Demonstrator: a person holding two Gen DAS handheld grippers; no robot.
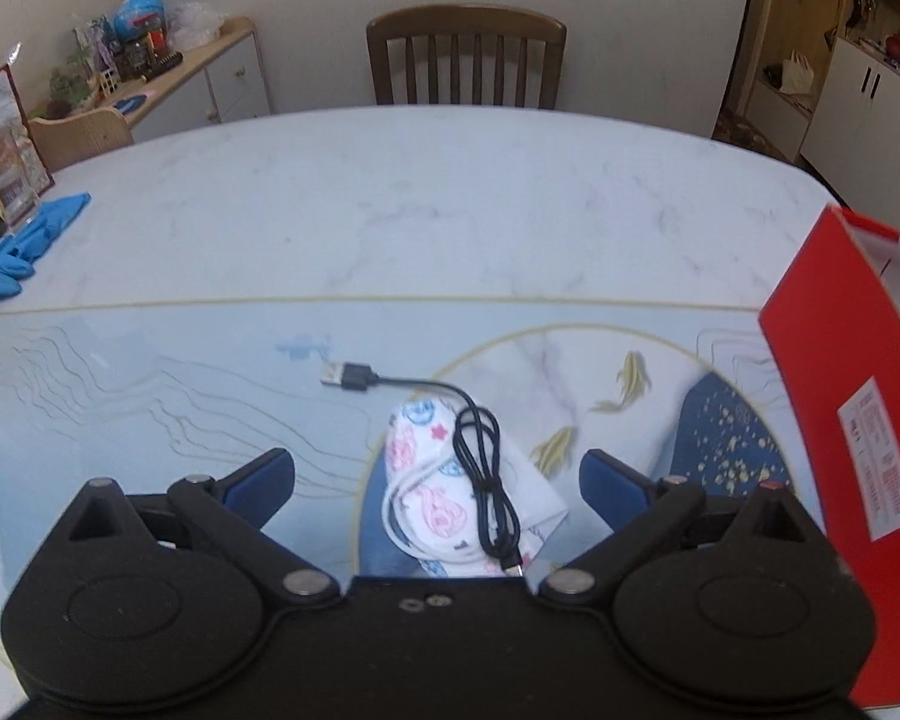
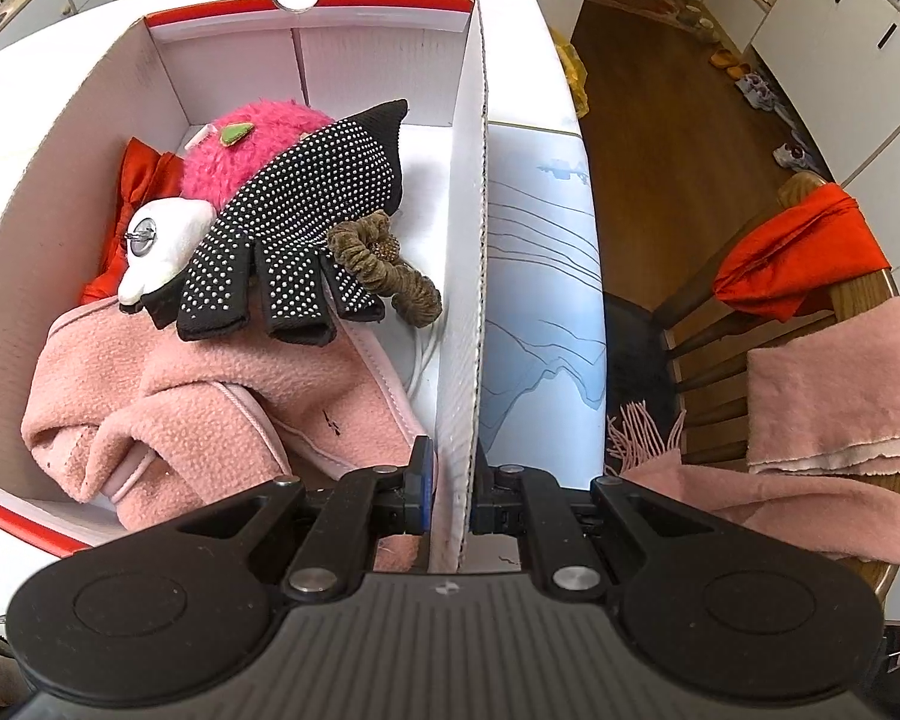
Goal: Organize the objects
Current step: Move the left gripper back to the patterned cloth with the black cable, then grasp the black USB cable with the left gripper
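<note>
Here, at the far left of the left wrist view, blue gloves (image 1: 27, 243) lie on the marble bench (image 1: 450, 210) beside a printed packet (image 1: 6, 144). Further right, the left hand-held gripper (image 1: 438, 483) hangs over the bench with its blue pads (image 1: 258, 483) spread wide apart and gripping nothing. Between them, lower on the bench, lies a patterned white cloth (image 1: 444, 480) with a black USB cable (image 1: 480, 468) coiled on top, its plug resting on the bench to the left. A wooden chair (image 1: 467, 54) stands behind the bench. At the right edge rises the red box (image 1: 840, 420).

In the right wrist view the box holds pink fleece (image 2: 210, 396), a pink plush toy (image 2: 258, 144), a studded black glove (image 2: 306, 222) and a brown scrunchie (image 2: 384, 270). The right hand-held gripper (image 2: 453, 495) is clamped on the box's right wall (image 2: 471, 240).
</note>
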